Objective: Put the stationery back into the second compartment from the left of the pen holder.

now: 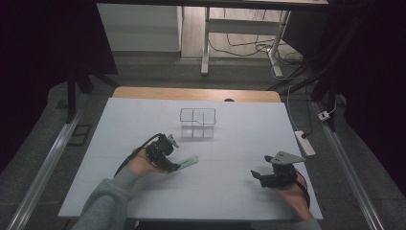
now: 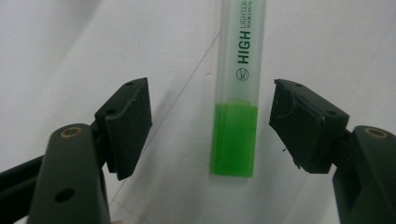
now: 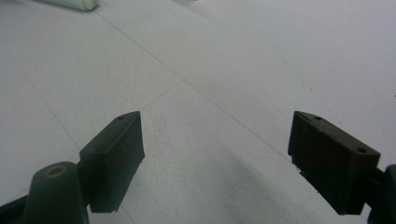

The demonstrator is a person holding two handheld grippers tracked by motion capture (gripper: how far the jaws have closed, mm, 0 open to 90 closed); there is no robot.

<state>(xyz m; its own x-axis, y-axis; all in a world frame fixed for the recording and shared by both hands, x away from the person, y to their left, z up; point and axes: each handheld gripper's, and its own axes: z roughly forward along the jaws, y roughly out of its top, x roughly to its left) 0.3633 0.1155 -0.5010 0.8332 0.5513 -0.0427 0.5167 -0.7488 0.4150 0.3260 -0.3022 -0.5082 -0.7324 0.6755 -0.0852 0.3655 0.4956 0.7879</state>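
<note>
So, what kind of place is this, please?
Probably a lab or recording room, not a home: a white-covered table, a power strip with loose cables on the floor, and dark curtains around.

The far end of the green highlighter (image 2: 236, 93) is cut off by the top edge of the left gripper view, so its printed lettering is read only in part, and in the high view its near end is hidden under the left gripper (image 1: 168, 165). In the right gripper view a pale rounded object (image 3: 74, 3) is clipped by the top edge and cannot be identified with certainty. The contents of the clear divided box (image 1: 197, 122) are too small to be made out in the high view, and the person's forearms are cut off by the bottom edge.
</note>
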